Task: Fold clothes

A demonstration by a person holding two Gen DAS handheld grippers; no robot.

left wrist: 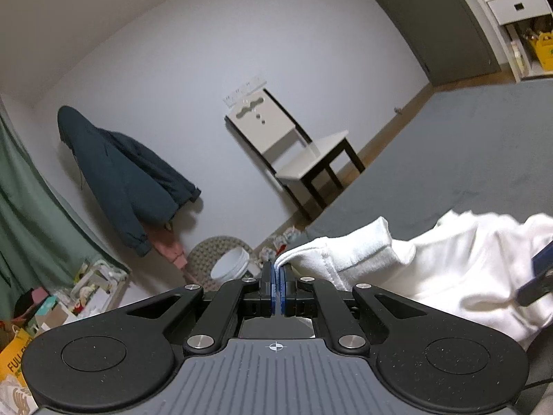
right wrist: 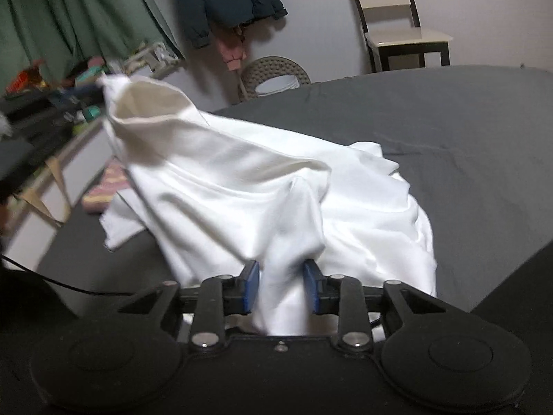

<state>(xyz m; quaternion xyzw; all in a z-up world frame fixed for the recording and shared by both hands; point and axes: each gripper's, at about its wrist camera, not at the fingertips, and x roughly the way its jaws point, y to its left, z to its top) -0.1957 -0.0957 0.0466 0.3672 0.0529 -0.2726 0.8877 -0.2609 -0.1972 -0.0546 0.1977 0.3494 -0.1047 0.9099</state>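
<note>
A white garment (right wrist: 242, 186) hangs over the dark grey bed (right wrist: 449, 131), stretched between both grippers. My left gripper (left wrist: 278, 276) is shut, its blue pads pinching a hemmed edge of the white garment (left wrist: 449, 263). In the right wrist view this gripper (right wrist: 79, 93) appears blurred at the upper left, holding a corner up. My right gripper (right wrist: 281, 285) holds a thick bunch of the cloth that fills the gap between its blue pads (right wrist: 252, 285). One right finger (left wrist: 539, 276) shows at the edge of the left wrist view, against the cloth.
A white chair with dark legs (left wrist: 304, 148) stands by the wall beyond the bed. A dark jacket (left wrist: 128, 173) hangs on the wall. A white bucket (left wrist: 230, 263), boxes and clutter (left wrist: 86, 290) lie on the floor. Green curtain (right wrist: 69, 17) at left.
</note>
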